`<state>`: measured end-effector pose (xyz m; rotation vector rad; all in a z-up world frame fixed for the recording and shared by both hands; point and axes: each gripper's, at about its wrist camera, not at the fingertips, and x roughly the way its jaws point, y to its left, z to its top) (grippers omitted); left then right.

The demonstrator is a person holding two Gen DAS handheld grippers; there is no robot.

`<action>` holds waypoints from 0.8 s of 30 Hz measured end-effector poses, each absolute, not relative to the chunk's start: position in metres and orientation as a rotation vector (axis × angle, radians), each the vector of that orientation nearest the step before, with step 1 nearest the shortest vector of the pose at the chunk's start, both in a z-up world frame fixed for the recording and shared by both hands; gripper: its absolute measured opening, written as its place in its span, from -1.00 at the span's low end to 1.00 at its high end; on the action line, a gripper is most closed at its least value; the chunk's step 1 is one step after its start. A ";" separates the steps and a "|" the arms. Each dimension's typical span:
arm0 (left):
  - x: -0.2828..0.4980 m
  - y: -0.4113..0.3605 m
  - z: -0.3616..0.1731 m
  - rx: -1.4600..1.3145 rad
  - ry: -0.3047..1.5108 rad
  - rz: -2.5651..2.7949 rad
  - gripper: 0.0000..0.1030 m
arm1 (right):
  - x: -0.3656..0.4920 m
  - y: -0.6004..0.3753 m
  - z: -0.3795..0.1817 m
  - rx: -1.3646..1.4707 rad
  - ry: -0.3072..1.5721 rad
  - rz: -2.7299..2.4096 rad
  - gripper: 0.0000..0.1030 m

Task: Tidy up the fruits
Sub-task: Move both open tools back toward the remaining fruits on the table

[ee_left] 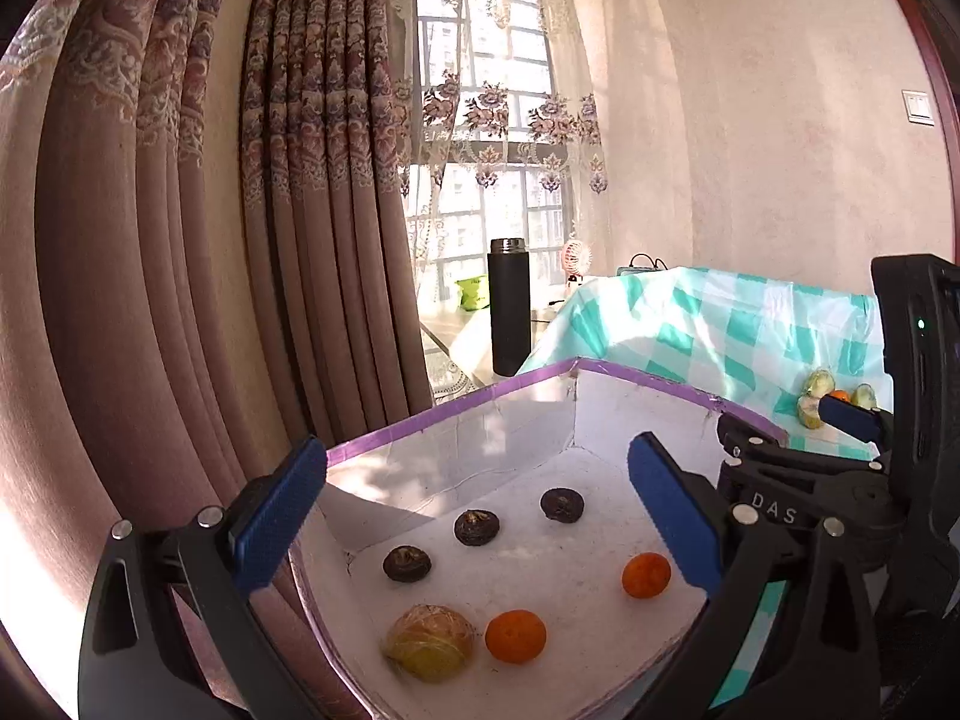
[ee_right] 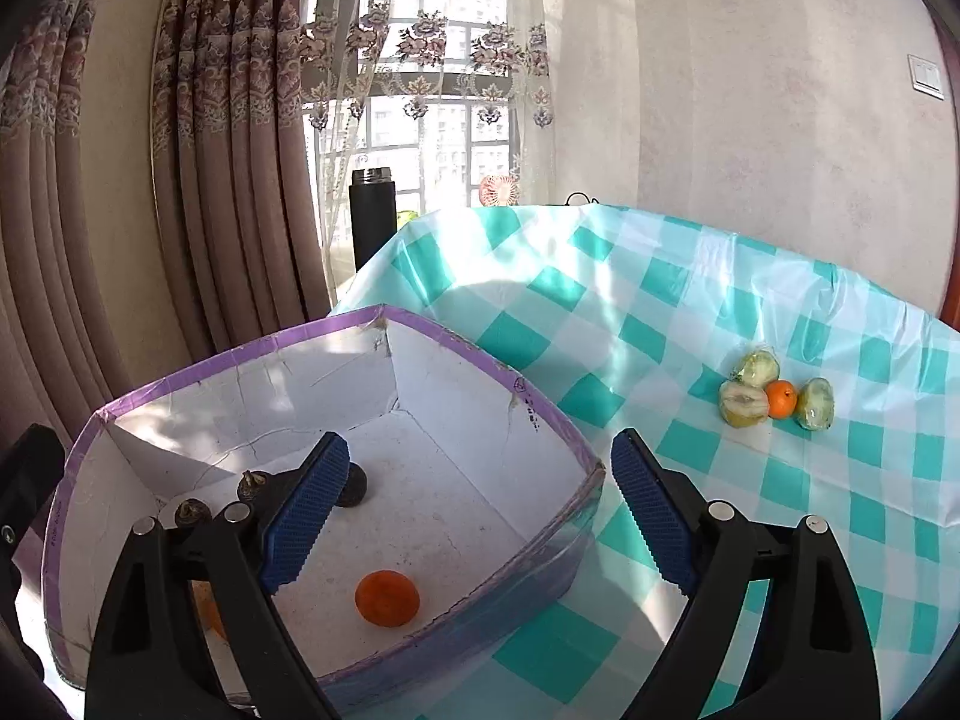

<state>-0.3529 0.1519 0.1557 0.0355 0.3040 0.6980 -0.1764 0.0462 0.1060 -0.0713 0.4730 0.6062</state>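
Observation:
A white box with a purple rim (ee_left: 456, 414) (ee_right: 240, 360) sits on the checked tablecloth. Inside lie three dark brown fruits (ee_left: 476, 527), two oranges (ee_left: 515, 636) (ee_left: 646, 575) and a wrapped yellow-green fruit (ee_left: 429, 641). My left gripper (ee_left: 480, 522) hangs open above the box with nothing between its blue pads. My right gripper (ee_right: 480, 516) is open and empty over the box's right rim; an orange (ee_right: 387, 597) lies below it. On the cloth to the right sit three wrapped green fruits (ee_right: 744, 403) and a small orange (ee_right: 782, 399). The right gripper's body (ee_left: 840, 480) shows in the left wrist view.
A black flask (ee_left: 509, 306) (ee_right: 373, 216) stands behind the box by the window. A small pink fan (ee_right: 498, 191) sits beyond the table's far edge. Heavy curtains (ee_left: 180, 240) hang at the left, a pale wall (ee_right: 750, 120) at the right.

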 end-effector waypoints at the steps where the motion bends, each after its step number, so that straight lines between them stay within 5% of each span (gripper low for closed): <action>1: -0.352 0.139 0.155 0.090 0.283 0.678 0.96 | -0.170 0.035 0.105 -0.040 0.482 0.578 0.67; 16: -0.296 0.002 0.107 0.383 0.291 0.081 0.96 | -0.063 -0.106 0.034 0.030 0.681 0.165 0.68; 24: -0.170 -0.013 0.065 0.078 0.561 -0.152 0.95 | -0.015 -0.160 0.009 0.080 0.750 0.137 0.67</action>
